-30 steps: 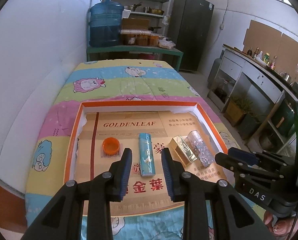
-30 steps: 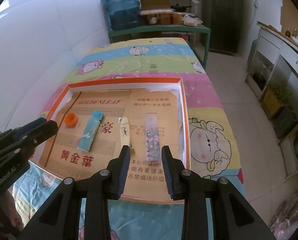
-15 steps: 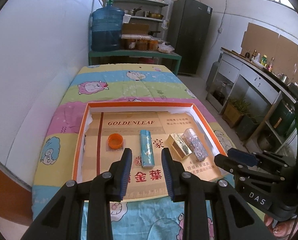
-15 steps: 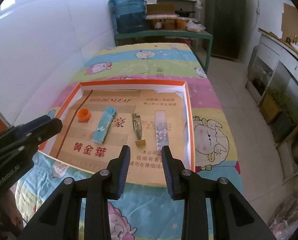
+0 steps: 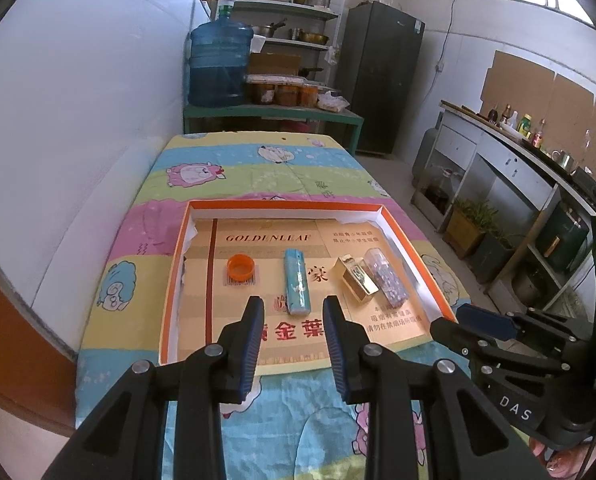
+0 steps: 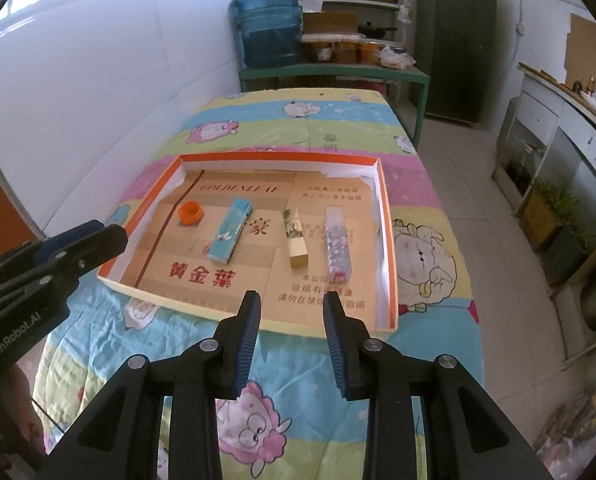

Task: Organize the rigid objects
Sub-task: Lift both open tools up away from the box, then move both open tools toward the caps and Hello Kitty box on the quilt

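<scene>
orange cap (image 5: 240, 267) | blue lighter (image 5: 297, 281) | gold box (image 5: 356, 284) | glitter tube (image 5: 385, 278) | flat, row in tray (image 5: 170, 280)

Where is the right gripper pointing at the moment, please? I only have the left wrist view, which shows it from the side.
Observer: In the right wrist view, the right gripper is open with nothing between its fingers, and it is roughly lined up with the gold box.
Operator: Thank you. Does that gold box touch the glittery tube beside it? They look joined in my view.
Observer: No. From the right wrist view the glittery tube lies apart from the gold box, with a clear gap between them.
</scene>
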### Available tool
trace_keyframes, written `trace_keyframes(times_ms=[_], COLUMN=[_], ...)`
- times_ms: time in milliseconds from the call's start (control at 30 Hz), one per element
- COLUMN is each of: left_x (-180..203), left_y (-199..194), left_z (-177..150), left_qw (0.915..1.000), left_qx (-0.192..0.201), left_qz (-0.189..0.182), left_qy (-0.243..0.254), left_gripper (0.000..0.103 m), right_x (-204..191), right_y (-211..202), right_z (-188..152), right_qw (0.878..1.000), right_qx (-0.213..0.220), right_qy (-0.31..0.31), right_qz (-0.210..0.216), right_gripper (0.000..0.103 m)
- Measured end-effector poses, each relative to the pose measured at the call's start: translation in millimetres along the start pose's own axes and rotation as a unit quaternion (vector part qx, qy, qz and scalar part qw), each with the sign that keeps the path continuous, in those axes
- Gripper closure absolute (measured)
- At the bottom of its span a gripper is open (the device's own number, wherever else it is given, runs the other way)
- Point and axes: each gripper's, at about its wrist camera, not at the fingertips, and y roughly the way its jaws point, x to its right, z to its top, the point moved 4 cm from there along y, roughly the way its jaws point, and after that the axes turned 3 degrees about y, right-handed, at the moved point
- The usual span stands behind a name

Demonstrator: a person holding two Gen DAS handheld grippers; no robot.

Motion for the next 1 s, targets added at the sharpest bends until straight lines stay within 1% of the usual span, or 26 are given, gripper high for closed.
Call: trace_keyframes(times_ms=[567,767,1000], left_x=[-1.3,-3.6,-11.0], left_y=[-32.5,-45.6,-55.6], left_z=[-27.2,-46.6,-66.7], left_qw=[1.0000,1.0000,1.0000], left_qx=[0.005,0.001,-0.007], left_qz=[0.000,0.001,-0.001], left_qy=[0.000,0.000,-0.006], left_gripper=[0.073,0.073,0.073], right_x=[-14.4,-16.5,-23.6], right_y=[-25.7,-32.5,-40.7], right_z=[-43.0,-54.9,-76.4], right_qw=[1.000,1.000,1.000], right_qx=[-0.007,-0.008,-0.010], right_qy=[-0.015,-0.015,-0.019], right_qz=[0.002,0.003,0.009], right_gripper=[0.070,0.070,0.069])
